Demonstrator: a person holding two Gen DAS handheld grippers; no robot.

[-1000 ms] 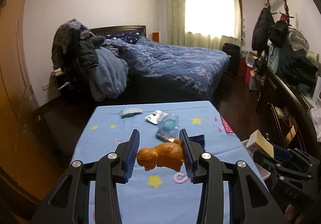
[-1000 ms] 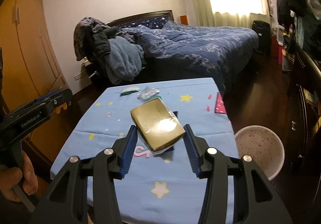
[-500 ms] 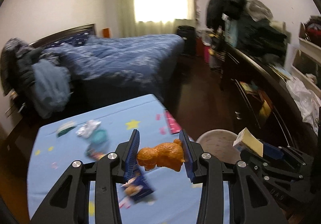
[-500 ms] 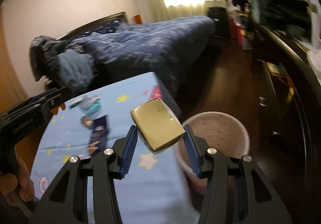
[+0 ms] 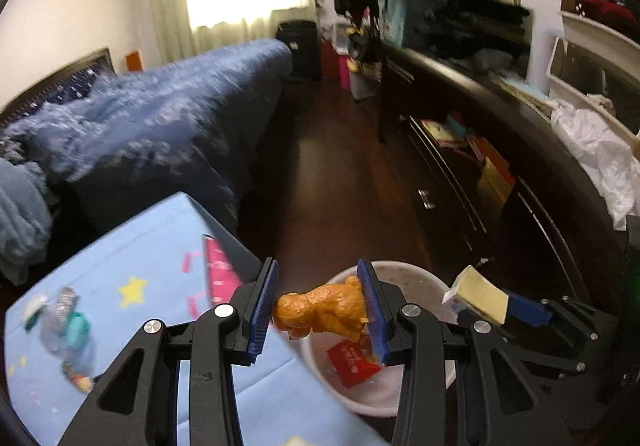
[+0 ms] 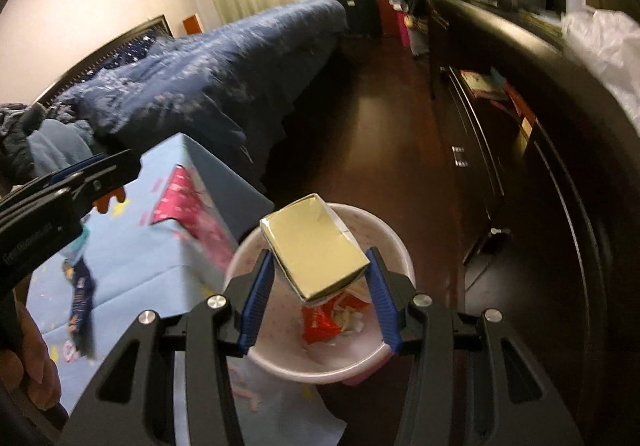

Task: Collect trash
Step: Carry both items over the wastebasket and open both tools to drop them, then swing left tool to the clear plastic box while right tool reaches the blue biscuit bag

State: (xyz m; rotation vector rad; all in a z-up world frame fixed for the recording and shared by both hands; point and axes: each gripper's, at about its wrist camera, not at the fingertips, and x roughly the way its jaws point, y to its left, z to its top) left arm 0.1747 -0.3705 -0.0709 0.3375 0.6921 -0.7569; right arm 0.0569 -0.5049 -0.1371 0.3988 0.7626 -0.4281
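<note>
Trash held above the round white plastic bin.
An orange dog-shaped toy is clamped by the left gripper; a gold foil carton is gripped by the right gripper.

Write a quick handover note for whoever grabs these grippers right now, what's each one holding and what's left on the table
Left hand-held gripper: shut on the orange dog figure, at the near rim of the pink bin.
Right hand-held gripper: holds the gold carton between its fingers, right above the bin.
Done: a red wrapper and some scraps already lie in the bin.
Left: drop both held items in. Then go back to the blue star tablecloth for the dark blue wrapper and the teal and silver wrappers near its left edge.
</note>
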